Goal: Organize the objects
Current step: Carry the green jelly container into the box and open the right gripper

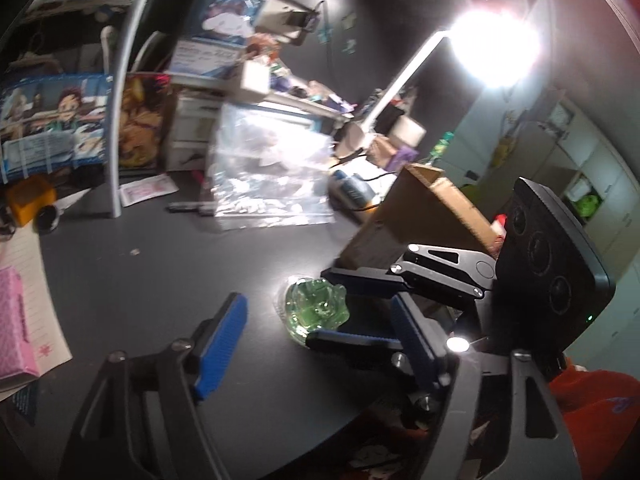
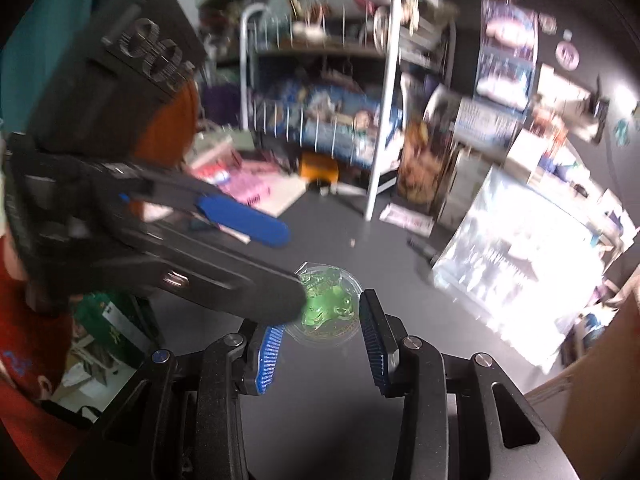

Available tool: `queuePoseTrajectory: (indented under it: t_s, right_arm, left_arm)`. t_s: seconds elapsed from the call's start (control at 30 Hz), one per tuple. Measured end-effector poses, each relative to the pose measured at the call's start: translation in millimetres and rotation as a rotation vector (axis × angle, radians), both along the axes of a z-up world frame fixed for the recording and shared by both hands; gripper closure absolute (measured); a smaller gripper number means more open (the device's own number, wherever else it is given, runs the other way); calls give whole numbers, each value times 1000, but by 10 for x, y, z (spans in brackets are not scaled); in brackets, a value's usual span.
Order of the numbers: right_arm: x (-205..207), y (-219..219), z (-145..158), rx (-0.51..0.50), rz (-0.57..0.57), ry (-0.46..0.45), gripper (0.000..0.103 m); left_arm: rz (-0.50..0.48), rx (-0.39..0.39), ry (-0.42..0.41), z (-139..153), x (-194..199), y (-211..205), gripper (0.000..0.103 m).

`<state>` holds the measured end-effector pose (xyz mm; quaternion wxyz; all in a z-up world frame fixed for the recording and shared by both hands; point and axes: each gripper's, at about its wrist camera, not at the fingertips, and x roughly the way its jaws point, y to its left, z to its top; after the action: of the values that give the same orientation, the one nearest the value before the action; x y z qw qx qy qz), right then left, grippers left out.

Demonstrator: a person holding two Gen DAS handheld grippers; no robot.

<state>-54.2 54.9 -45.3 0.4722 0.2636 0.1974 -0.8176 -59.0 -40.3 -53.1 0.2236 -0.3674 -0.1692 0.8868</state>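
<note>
A small clear round cup (image 2: 334, 304) of green jelly-like stuff sits at the tips of my right gripper (image 2: 321, 310), whose blue pads stand on either side of it and look shut on it. In the left wrist view the same cup (image 1: 316, 312) shows between the right gripper's (image 1: 320, 308) two fingertips, just above the dark desk (image 1: 160, 280). My left gripper (image 1: 317, 299) is open, its pads wide apart, with the cup ahead of them and untouched. In the right wrist view the left gripper (image 2: 294, 266) reaches in from the left, its lower finger overlapping the cup's left edge.
A cardboard box (image 1: 424, 208) stands right behind the cup. A clear plastic bag (image 1: 272, 176) lies further back, with a black pen (image 1: 188, 207) beside it. A white wire rack (image 2: 384, 120) of boxes stands at the desk's back. A pink box (image 1: 12, 328) is at the left edge. A lit lamp (image 1: 492, 48) glares.
</note>
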Motion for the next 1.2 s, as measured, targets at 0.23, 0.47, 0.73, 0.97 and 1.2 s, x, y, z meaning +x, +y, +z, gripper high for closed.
queuePoseTrajectory:
  t_s: [0.23, 0.47, 0.73, 0.97, 1.2]
  right_arm:
    - [214, 350, 404, -51, -44, 108, 70]
    - [158, 808, 607, -72, -146, 159, 70]
    - [-70, 1474, 665, -82, -269, 133, 70]
    - [-336, 1880, 558, -66, -315, 58, 70]
    - [-502, 2009, 473, -36, -339, -10, 66]
  left_arm:
    - [-85, -15, 55, 399, -73, 356, 62]
    - [-188, -60, 87, 685, -325, 897, 66]
    - [-304, -92, 74, 797, -789, 1643, 66]
    - [-356, -116, 20, 690, -1111, 2061, 66]
    - [-357, -160, 13, 654, -1223, 2223, 39]
